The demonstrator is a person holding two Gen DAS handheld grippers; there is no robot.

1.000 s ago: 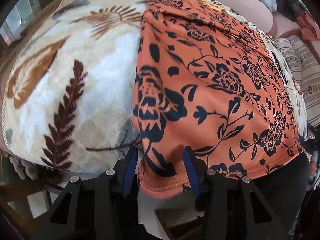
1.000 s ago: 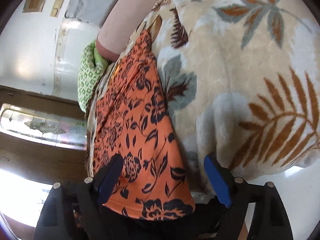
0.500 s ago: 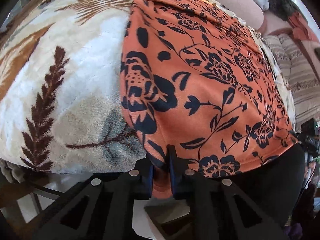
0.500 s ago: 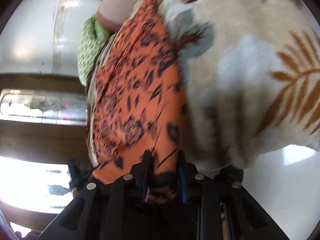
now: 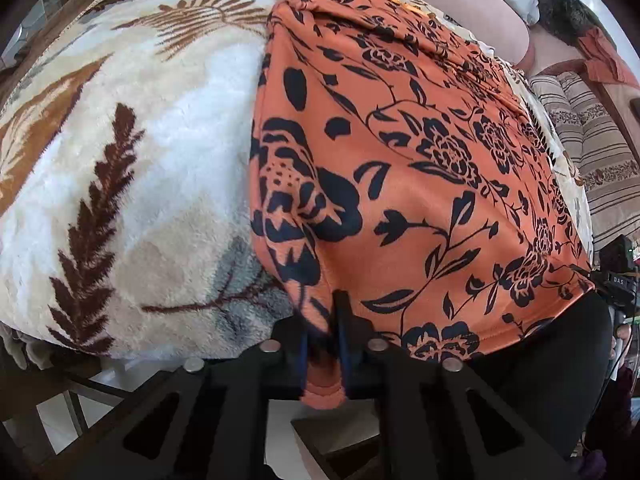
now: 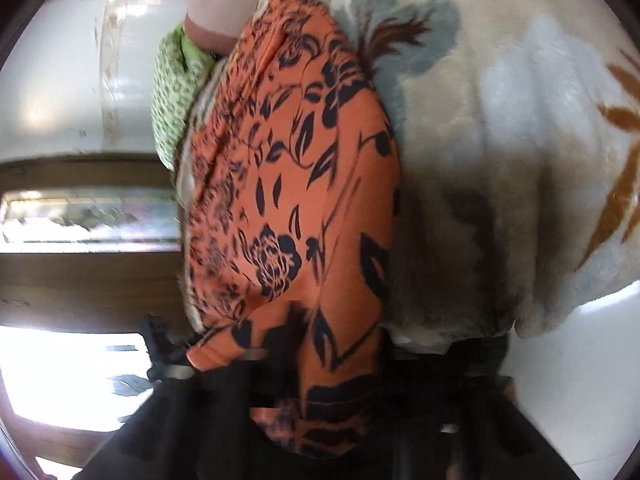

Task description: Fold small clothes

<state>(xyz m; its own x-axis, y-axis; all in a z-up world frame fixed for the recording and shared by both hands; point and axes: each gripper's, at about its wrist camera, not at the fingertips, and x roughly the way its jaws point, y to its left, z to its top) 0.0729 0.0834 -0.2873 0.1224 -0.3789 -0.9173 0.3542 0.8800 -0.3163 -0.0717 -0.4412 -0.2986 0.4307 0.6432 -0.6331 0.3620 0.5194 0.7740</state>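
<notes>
A: Looking along the left gripper (image 5: 323, 340), what is it doing?

B: Its jaws are clamping the near hem of the orange floral garment (image 5: 400, 168), which is lying ahead of it on the leaf-patterned blanket (image 5: 132, 152).

A: And along the right gripper (image 6: 320, 384)?

B: Blurred. Its jaws are closing with the garment's (image 6: 304, 208) near corner bunching between them; the blanket (image 6: 500, 140) is spreading rightward.

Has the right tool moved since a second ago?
Yes. The right tool has closed in on the orange floral garment, toward its near hem, with the leaf-print blanket now nearer; its jaws are closing on the cloth.
</notes>
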